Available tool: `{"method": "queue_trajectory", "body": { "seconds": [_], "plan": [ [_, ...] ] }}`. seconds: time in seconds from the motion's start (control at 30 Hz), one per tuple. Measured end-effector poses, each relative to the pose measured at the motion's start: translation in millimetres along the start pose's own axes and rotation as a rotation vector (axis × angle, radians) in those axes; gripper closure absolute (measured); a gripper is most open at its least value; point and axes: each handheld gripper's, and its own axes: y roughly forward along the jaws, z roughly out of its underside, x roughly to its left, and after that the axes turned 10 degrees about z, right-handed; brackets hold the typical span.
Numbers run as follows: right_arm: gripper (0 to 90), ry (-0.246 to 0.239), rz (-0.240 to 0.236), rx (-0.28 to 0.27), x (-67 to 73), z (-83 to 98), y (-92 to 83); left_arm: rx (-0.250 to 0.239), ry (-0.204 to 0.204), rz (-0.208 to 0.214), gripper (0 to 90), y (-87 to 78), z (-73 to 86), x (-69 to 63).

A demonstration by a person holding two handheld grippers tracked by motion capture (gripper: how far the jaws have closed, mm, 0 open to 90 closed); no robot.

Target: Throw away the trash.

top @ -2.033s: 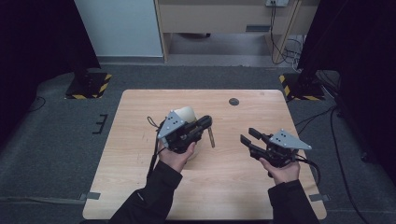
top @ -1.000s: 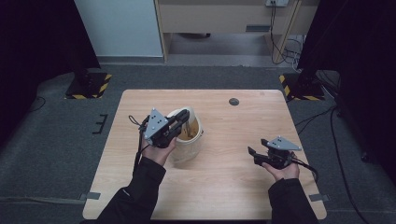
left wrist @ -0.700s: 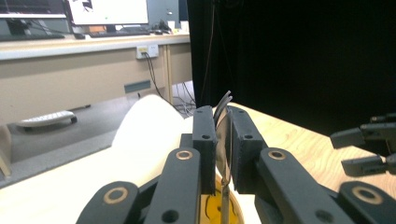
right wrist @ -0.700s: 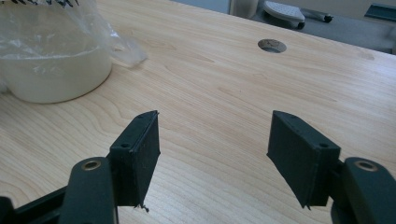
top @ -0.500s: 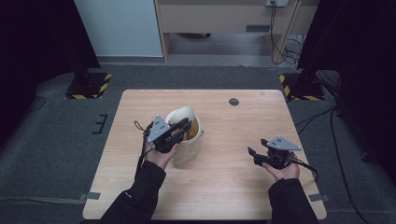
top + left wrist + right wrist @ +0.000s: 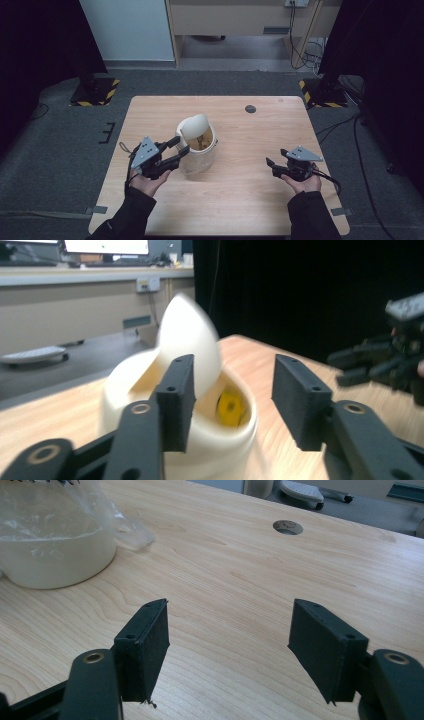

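Jaws of the left gripper [image 6: 176, 151] had just been opening beside the cream lidded bin [image 6: 199, 150], gripping nothing; right gripper [image 6: 272, 167] stood open.

We see the wooden table [image 6: 240, 200] evenly lit from above, soft shadows beneath, while black surroundings swallow both sides of the high view. In the left gripper view motion blur smears the cream bin [image 6: 190, 405] and the background; the right gripper view stays sharp, with mild glare on plastic wrap [image 6: 60, 510].
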Motion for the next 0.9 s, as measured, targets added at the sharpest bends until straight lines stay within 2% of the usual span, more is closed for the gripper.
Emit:
{"method": "queue_trajectory", "body": {
  "seconds": [0.03, 0.07, 0.1, 0.13, 0.17, 0.3, 0.33, 0.4, 0.43, 0.47, 0.5, 0.6, 0.63, 0.67, 0.7, 0.73, 0.83, 0.87, 0.9],
  "plan": [
    [31.9, 0.0, 0.0, 0.0, 0.0, 0.0, 0.0, 0.0, 0.0, 0.0, 48.1, 0.0, 0.0, 0.0],
    [31.4, 0.008, 0.004, 0.0, -0.5, 0.6, 0.2, 0.026, -0.023, -0.02, 45.9, -12.1, 12.3, 5.0],
    [31.3, 0.011, 0.005, 0.001, -0.8, 0.9, 0.2, 0.042, -0.038, -0.032, 43.2, -17.7, 19.2, 8.1],
    [31.3, 0.011, 0.005, 0.001, -0.8, 0.9, 0.2, 0.042, -0.038, -0.032, 40.1, -17.7, 19.2, 8.1],
    [31.0, 0.013, 0.007, 0.003, -1.2, 1.1, 0.2, 0.06, -0.053, -0.046, 40.1, -22.7, 26.5, 11.7],
    [28.6, 0.015, 0.014, 0.017, -2.9, 3.0, 1.4, 0.186, -0.149, -0.11, 25.9, -36.9, 56.3, 31.5],
    [28.6, 0.015, 0.014, 0.017, -2.9, 3.0, 1.4, 0.229, -0.161, -0.13, 25.9, -39.3, 63.0, 36.7],
    [28.1, 0.006, 0.016, 0.03, -4.1, 4.2, 2.6, 0.311, -0.165, -0.169, 22.6, -42.3, 74.8, 46.8],
    [27.6, 0.004, 0.022, 0.038, -4.7, 5.1, 3.4, 0.347, -0.154, -0.19, 22.0, -43.7, 79.1, 51.9],
    [27.4, 0.001, 0.028, 0.049, -5.7, 6.2, 4.2, 0.374, -0.145, -0.214, 21.3, -44.8, 82.1, 56.6],
    [26.5, 0.002, 0.038, 0.07, -8.7, 9.0, 6.1, 0.394, -0.146, -0.237, 16.7, -45.8, 84.4, 61.1],
    [25.2, 0.023, 0.057, 0.098, -14.2, 14.3, 9.9, 0.456, -0.166, -0.29, 14.8, -50.0, 92.6, 76.1],
    [25.2, 0.023, 0.057, 0.098, -14.2, 14.3, 9.9, 0.456, -0.166, -0.29, 14.0, -50.0, 92.6, 76.1],
    [24.2, 0.029, 0.064, 0.112, -16.2, 16.2, 11.4, 0.475, -0.171, -0.3, 14.0, -50.6, 95.1, 79.2],
    [23.3, 0.039, 0.075, 0.139, -20.1, 20.9, 14.9, 0.519, -0.187, -0.311, 13.7, -51.4, 100.3, 84.5],
    [23.3, 0.039, 0.075, 0.139, -20.1, 20.9, 14.9, 0.519, -0.187, -0.311, 13.6, -51.4, 100.3, 84.5],
    [21.9, 0.048, 0.091, 0.177, -25.3, 26.6, 19.3, 0.568, -0.202, -0.315, 12.6, -51.8, 106.4, 90.3],
    [20.7, 0.056, 0.095, 0.191, -28.4, 28.9, 21.0, 0.604, -0.204, -0.314, 12.5, -51.1, 109.8, 92.2],
    [20.7, 0.056, 0.095, 0.191, -28.4, 28.9, 21.0, 0.604, -0.204, -0.314, 12.4, -51.1, 109.8, 92.2]
  ]
}}
